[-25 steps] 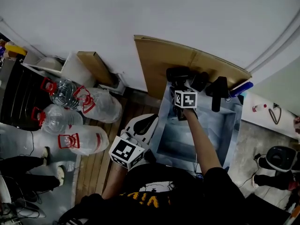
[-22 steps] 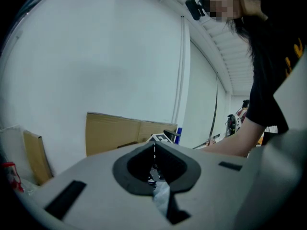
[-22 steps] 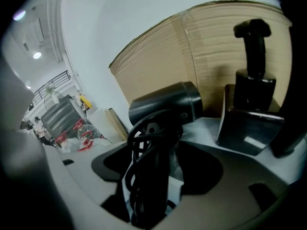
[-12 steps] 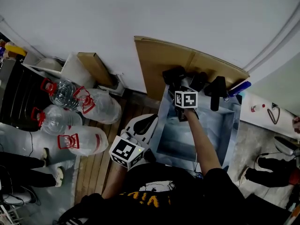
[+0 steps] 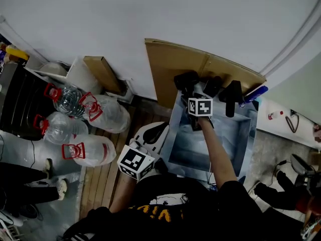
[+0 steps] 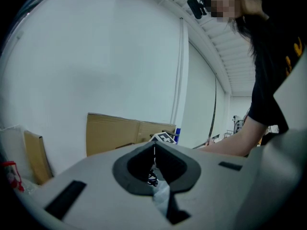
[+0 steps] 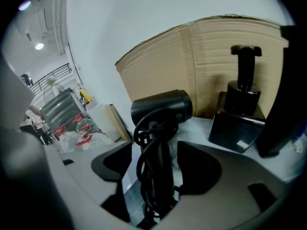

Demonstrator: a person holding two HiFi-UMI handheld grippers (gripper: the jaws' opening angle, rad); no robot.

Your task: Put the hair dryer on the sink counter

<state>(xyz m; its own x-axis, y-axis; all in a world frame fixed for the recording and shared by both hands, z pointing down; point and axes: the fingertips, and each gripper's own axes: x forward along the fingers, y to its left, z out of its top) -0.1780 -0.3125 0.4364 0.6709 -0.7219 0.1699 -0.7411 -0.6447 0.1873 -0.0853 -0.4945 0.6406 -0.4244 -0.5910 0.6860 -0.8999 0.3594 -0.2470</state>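
A black hair dryer with its cord wound round the handle stands upright on the back left corner of the metal sink counter. My right gripper is open, its pads standing apart on either side of the handle without pressing it. From the head view the hair dryer sits just beyond the right gripper at the sink rim. My left gripper hangs by the sink's left edge; in its own view the left gripper is shut with nothing in it.
A black pump dispenser and a dark faucet stand right of the hair dryer. Brown cardboard leans on the white wall behind the sink. Large water jugs lie on the wooden floor at left. A blue item sits at the back right.
The right gripper's jaws have opened off the hair dryer's handle. The hair dryer has settled slightly left on the counter's back corner. The left gripper has stayed put.
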